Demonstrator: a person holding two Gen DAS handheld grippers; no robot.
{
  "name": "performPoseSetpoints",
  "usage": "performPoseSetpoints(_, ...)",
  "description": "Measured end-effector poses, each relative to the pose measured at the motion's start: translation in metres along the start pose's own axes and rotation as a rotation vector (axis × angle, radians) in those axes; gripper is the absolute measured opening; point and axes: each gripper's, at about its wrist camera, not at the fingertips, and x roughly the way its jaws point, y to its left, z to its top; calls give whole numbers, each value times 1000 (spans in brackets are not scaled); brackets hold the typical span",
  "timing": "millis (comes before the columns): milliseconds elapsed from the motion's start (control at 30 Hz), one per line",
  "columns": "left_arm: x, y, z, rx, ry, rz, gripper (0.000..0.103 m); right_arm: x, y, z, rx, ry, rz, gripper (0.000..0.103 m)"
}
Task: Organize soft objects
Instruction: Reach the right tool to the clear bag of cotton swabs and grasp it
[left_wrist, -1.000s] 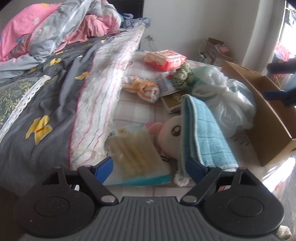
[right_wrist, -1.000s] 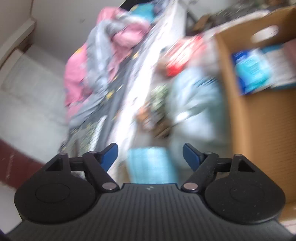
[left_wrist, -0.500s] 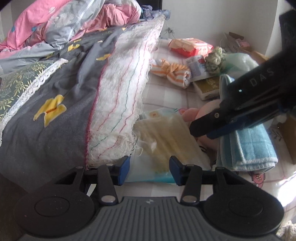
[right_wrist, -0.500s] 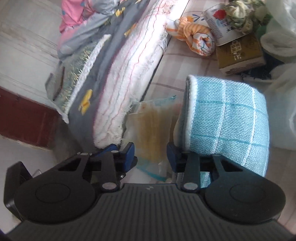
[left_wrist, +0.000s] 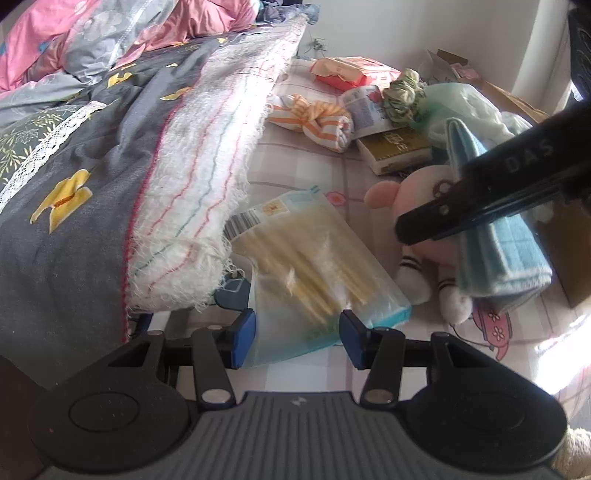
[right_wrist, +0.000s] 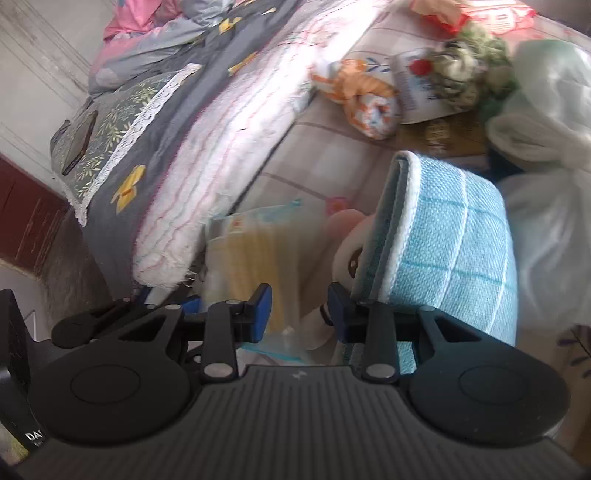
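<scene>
A clear pack of yellow cloths (left_wrist: 314, 266) lies on the bed sheet. My left gripper (left_wrist: 297, 334) is open with its fingers on either side of the pack's near end. A folded blue towel (right_wrist: 450, 243) drapes over a pink plush toy (left_wrist: 417, 206). My right gripper (right_wrist: 298, 314) is open just above the plush and the pack, with its right finger against the towel's edge. It shows in the left wrist view as a dark bar (left_wrist: 491, 195) over the towel (left_wrist: 498, 254).
A grey quilt with a white fringed blanket (left_wrist: 199, 177) lies at the left. An orange striped cloth (left_wrist: 314, 118), a red packet (left_wrist: 351, 70), a book (left_wrist: 395, 147), a plastic bag (right_wrist: 546, 147) and a cardboard box (left_wrist: 509, 99) lie behind.
Both grippers have opened wider than half a second ago. The left one moved closer to the pack; the right one shifted slightly over the plush and towel.
</scene>
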Motion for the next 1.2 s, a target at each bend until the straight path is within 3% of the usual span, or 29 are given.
performPoseSetpoints(167,-3,-1,-1,7,-6,-17,51,-24,-26,-14,71,-31,33,32)
performPoseSetpoints(300,-5,5,3,-24,-11,-37,57,-31,-29,-14,79,-46,51,34)
performPoseSetpoints(433,-4,9,7,-56,-11,-35,59,-33,-7,3,21,-49,107,40)
performPoseSetpoints(567,-2,12,11,-81,-15,-40,64,-15,18,30,-104,-16,127,54)
performPoseSetpoints(633,0,11,13,-84,-16,-40,68,5,22,47,-150,45,120,63)
performPoseSetpoints(767,6,12,18,-98,-7,-46,71,48,16,71,-136,194,154,66)
performPoseSetpoints(867,12,11,20,-105,3,-47,71,72,17,78,-167,256,124,70)
performPoseSetpoints(967,18,10,20,-102,8,-44,71,89,18,79,-180,319,149,72)
performPoseSetpoints(1100,21,8,21,-104,-2,-43,66,94,19,76,-170,315,206,69)
performPoseSetpoints(1200,17,6,22,-104,-21,-40,61,94,18,72,-138,305,223,54)
